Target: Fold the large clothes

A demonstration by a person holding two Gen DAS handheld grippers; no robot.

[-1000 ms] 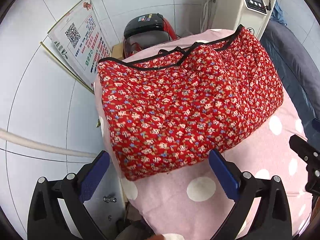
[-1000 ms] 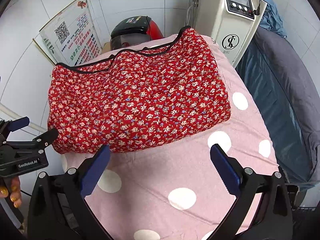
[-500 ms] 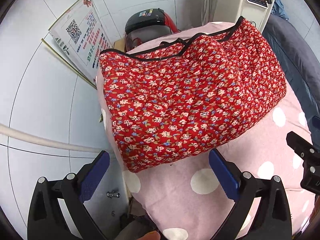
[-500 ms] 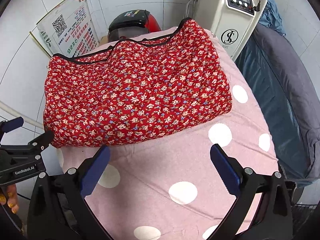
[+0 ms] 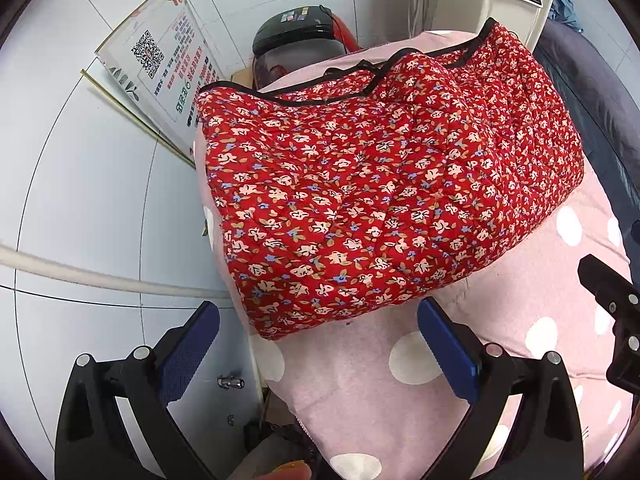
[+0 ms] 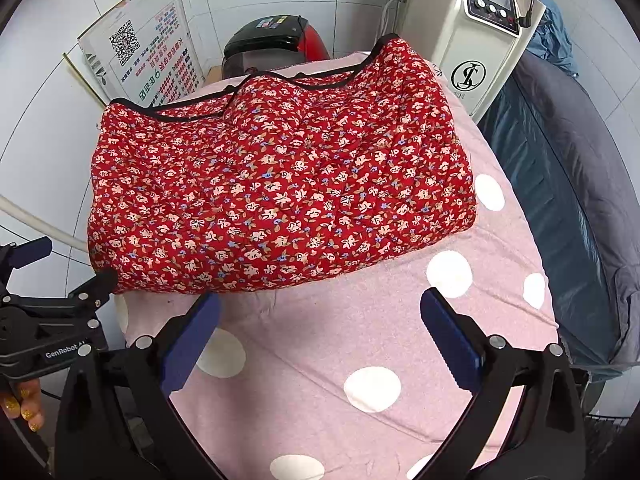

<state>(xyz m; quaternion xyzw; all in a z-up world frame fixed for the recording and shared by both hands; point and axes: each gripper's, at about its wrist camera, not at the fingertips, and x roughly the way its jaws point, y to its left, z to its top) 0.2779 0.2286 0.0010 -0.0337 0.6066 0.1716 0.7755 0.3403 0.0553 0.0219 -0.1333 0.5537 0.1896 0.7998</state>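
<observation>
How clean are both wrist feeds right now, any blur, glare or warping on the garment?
Left wrist: red floral quilted garment sharp and evenly lit; fisheye bends the white wall tiles, corners vignetted black. Right wrist: equally sharp; mild glare on the glossy QR-code poster; pink polka-dot sheet shows only soft shadows.

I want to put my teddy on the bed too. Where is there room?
The pink spotted cover is bare along the near side, between the folded red flowery garment and the two open grippers. Only a thin strip shows on the white machine side. The far half is filled by the garment.
</observation>
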